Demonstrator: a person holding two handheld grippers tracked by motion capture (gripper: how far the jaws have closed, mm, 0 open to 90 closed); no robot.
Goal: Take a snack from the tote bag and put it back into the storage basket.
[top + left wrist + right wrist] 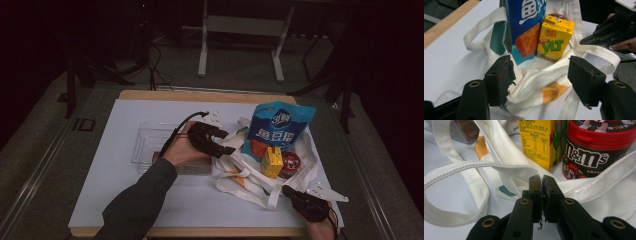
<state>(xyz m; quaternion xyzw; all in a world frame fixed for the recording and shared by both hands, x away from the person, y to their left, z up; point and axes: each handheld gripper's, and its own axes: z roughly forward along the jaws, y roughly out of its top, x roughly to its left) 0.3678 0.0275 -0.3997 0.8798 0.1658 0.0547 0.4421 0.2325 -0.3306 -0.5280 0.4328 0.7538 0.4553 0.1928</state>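
Your left gripper point(539, 75) hangs with its jaws spread wide over the rumpled near edge of the white tote bag point(240, 172), gripping nothing; the cloth lies bunched between the pads, so a squeeze there would catch a fold and let you lift that side. Your right gripper point(542, 185) is pressed closed at the bag's handle point(486, 165), and it seems to pinch a bit of the white fabric, though the jaws hide the contact, so I can't be sure it holds anything.

The bag lies flat and open on the white table point(110, 165), serving as a bed for the goods: the blue snack bag point(281, 127) stands at the back, the yellow VLT lemon tea carton point(555, 37) leans beside it, and the red-lidded M&M's tub point(599, 147) sits just beside the carton. A clear plastic tray point(147, 142) rests to the left, under your left hand point(182, 150).
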